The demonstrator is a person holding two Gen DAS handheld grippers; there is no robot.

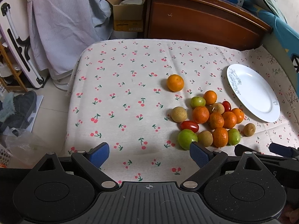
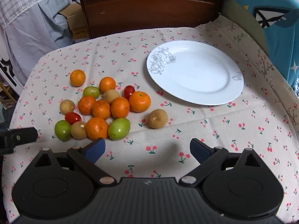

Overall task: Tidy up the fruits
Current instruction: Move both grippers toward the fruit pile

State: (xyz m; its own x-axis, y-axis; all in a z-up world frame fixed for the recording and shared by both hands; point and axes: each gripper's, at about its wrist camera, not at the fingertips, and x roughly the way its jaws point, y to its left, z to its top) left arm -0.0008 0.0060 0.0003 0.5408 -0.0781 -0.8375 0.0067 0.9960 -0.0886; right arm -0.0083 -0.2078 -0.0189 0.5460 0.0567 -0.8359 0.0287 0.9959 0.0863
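Note:
A heap of small fruit lies on the cherry-print tablecloth (image 1: 130, 97): several oranges (image 2: 120, 107), green fruits (image 2: 119, 128), brown round fruits (image 2: 157, 119) and two red tomatoes (image 2: 73, 117). One orange (image 1: 175, 82) sits apart, farther back. A white plate (image 2: 196, 72) with nothing on it stands to the right of the heap. My left gripper (image 1: 149, 154) hovers open over bare cloth, left of the heap, its right pad next to a green fruit (image 1: 187, 139). My right gripper (image 2: 147, 150) is open too, just in front of the heap, holding nothing.
A dark wooden headboard (image 1: 201, 20) runs behind the table. A cardboard box (image 1: 128, 9) and hanging cloth (image 1: 61, 28) are at the back left, with shoes (image 1: 20, 108) on the floor. A blue plastic chair (image 2: 276, 24) stands at the right.

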